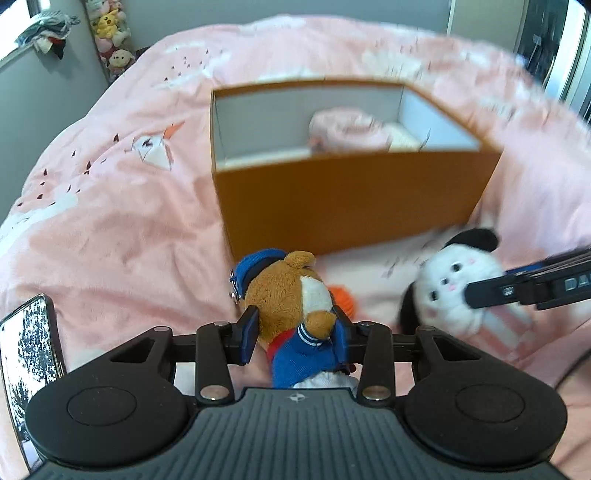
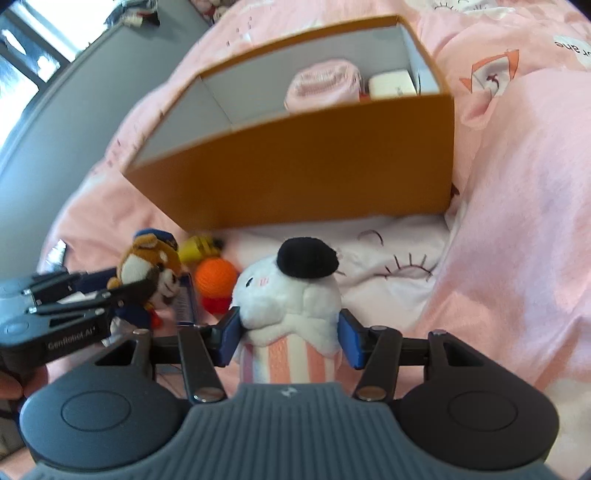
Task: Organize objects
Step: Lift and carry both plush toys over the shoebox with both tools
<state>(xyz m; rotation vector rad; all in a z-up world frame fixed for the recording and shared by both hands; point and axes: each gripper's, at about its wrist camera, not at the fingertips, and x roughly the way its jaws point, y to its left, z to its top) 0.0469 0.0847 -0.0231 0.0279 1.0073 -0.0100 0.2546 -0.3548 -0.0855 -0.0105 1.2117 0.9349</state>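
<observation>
My left gripper (image 1: 295, 332) is shut on a brown bear plush (image 1: 291, 291) in a blue cap and jacket; it also shows in the right wrist view (image 2: 147, 266). My right gripper (image 2: 290, 336) is shut on a white plush (image 2: 291, 291) with black ears and a pink striped body; it also shows in the left wrist view (image 1: 458, 284). An orange open box (image 1: 351, 199) stands ahead on the pink bed, also seen in the right wrist view (image 2: 314, 173). It holds a pink rolled item (image 2: 325, 85) and a cream block (image 2: 391, 84).
An orange ball toy (image 2: 216, 278) and a yellow toy (image 2: 197, 248) lie in front of the box. A phone (image 1: 29, 350) lies at the left. The pink blanket (image 1: 110, 221) covers the bed. Plush toys (image 1: 110, 33) hang at the far wall.
</observation>
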